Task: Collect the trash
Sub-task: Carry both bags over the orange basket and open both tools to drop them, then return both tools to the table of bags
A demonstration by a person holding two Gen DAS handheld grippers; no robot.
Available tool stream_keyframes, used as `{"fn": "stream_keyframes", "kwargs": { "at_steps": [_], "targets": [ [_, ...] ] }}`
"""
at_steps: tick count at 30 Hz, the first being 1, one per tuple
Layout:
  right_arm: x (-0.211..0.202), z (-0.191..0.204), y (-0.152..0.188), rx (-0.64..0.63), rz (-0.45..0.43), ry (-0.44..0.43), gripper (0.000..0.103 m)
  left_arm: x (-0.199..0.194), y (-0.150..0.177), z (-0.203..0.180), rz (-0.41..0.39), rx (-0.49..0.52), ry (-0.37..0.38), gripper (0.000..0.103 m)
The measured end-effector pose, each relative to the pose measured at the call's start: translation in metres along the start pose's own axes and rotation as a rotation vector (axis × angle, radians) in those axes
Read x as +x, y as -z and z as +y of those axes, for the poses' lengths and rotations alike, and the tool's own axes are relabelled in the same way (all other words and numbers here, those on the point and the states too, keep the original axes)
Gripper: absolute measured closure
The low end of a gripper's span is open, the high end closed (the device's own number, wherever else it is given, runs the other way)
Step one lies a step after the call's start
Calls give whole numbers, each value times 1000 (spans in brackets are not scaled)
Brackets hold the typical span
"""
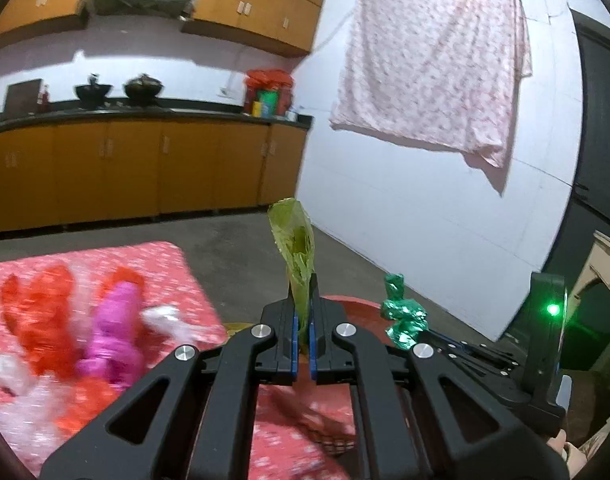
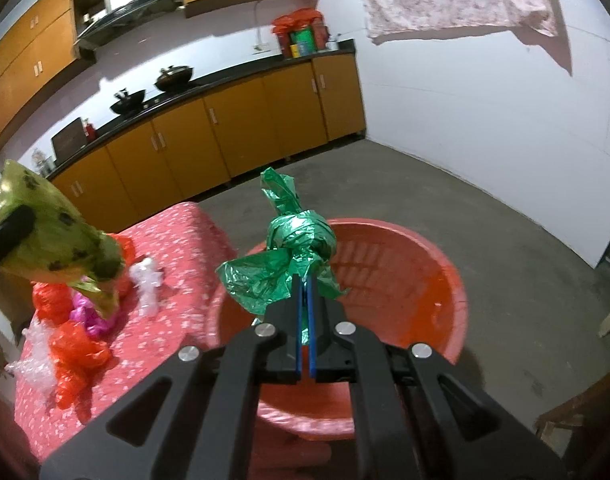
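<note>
My left gripper (image 1: 303, 280) is shut on a yellow-green plastic bag (image 1: 295, 240), held above the table edge near the red basket rim (image 1: 353, 304). The bag also shows at the left of the right wrist view (image 2: 53, 232). My right gripper (image 2: 305, 280) is shut on a knotted green foil bag (image 2: 297, 248), held over the red basket (image 2: 425, 280); the green foil bag also shows in the left wrist view (image 1: 403, 316). Red bags (image 2: 73, 352), a magenta bag (image 2: 85, 316) and clear plastic (image 2: 147, 280) lie on the red floral tablecloth (image 2: 177, 240).
The basket stands beside the table's right edge. Beyond is a bare concrete floor (image 2: 465, 208), orange kitchen cabinets (image 2: 225, 132) with woks on the counter, and a white wall with a hanging pink cloth (image 1: 433, 60). A wooden piece (image 2: 577, 412) shows at lower right.
</note>
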State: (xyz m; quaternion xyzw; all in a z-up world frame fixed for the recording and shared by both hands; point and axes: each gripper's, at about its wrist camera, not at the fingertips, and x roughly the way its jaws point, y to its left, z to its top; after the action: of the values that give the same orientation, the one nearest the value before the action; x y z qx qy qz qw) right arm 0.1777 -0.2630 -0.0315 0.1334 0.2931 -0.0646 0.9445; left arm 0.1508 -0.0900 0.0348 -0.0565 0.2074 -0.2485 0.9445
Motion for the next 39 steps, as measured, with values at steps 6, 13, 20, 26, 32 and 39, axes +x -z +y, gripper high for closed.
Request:
{"fn": "stream_keyframes", "kwargs": {
  "at_steps": [6,13,20,26,32,39],
  "targets": [
    [11,-21,-1,27,5,29,99,37,12,-18,59,-1,67,100],
    [31,-36,-2,35,22,42,99,69,18,-30,110,25,97,100],
    [45,-41,0,47,33,44,99,90,23,-33,149,34,109,100],
    [46,-45,1,53,22,46,99,101,30,-35,175,40,108,100],
    [42,-44,2,51,11,34,99,108,35,-34,201,45,105,100],
    [28,-46,-1,47,-27,28,86,111,37,-27,225,22,89,69]
  ]
}}
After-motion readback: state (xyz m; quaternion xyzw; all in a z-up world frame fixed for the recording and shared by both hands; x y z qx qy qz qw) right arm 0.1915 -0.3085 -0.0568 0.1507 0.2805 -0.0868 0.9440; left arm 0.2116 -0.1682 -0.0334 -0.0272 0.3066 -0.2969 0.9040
